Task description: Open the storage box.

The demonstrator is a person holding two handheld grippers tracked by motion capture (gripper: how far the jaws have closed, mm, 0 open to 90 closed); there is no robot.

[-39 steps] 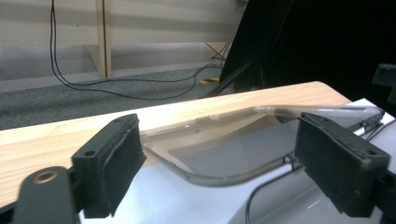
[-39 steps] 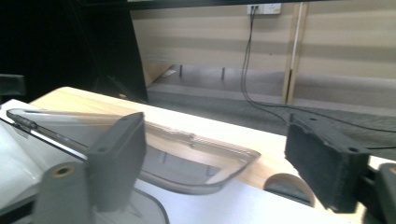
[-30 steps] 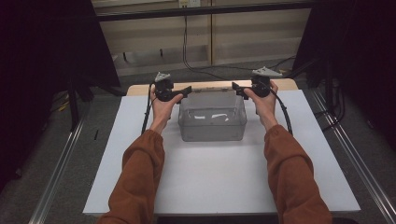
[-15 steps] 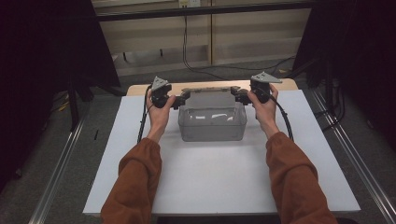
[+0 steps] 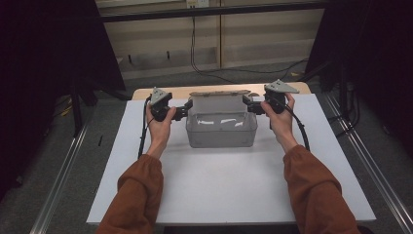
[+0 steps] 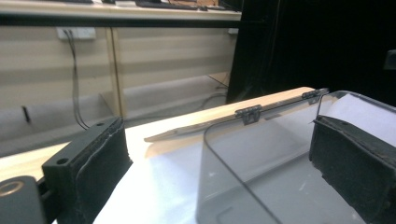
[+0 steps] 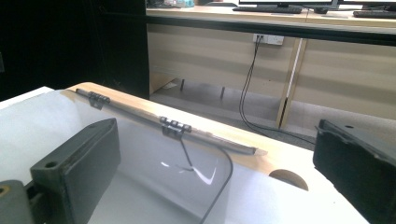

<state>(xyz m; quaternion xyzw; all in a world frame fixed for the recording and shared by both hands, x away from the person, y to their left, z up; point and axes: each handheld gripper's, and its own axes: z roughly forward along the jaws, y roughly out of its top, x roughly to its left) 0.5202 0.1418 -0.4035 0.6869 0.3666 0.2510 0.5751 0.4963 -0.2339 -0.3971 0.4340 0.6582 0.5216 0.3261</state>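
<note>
So the clear plastic box (image 5: 221, 129) is sat toward the far middle of the white desk (image 5: 234, 190), lid (image 5: 220, 93) swung up and back on its hinges, and it's flanked by a gripper on each end. The left gripper (image 5: 186, 108) is held wide open with the box's left wall caught between the pads but not squeezed, as seen in the left gripper view where one pad (image 6: 88, 163) is outside and the other (image 6: 355, 158) is inside the box. The right gripper (image 5: 247, 103) has just been opening and is spread wide too, the right end wall sitting between its pads (image 7: 79, 163) without being pinched. So nothing is actually gripped right now.

What could go wrong, guessing from here: with a pad hooked inside each end wall, the box could get dragged or tipped if either hand is pulled away sideways instead of lifted clear. The lid looks propped only by its own balance, so a bump on the wall could probably knock it shut onto the jaws. The far edge of the desk is also close behind the hinge line, so a shove forward might push the box toward it.

Count:
- boxes: one
- lids: one
- hinges (image 7: 175, 126): two seen
- grippers: two, one per hand
- anything inside the box: can't really be told, just glare
</note>
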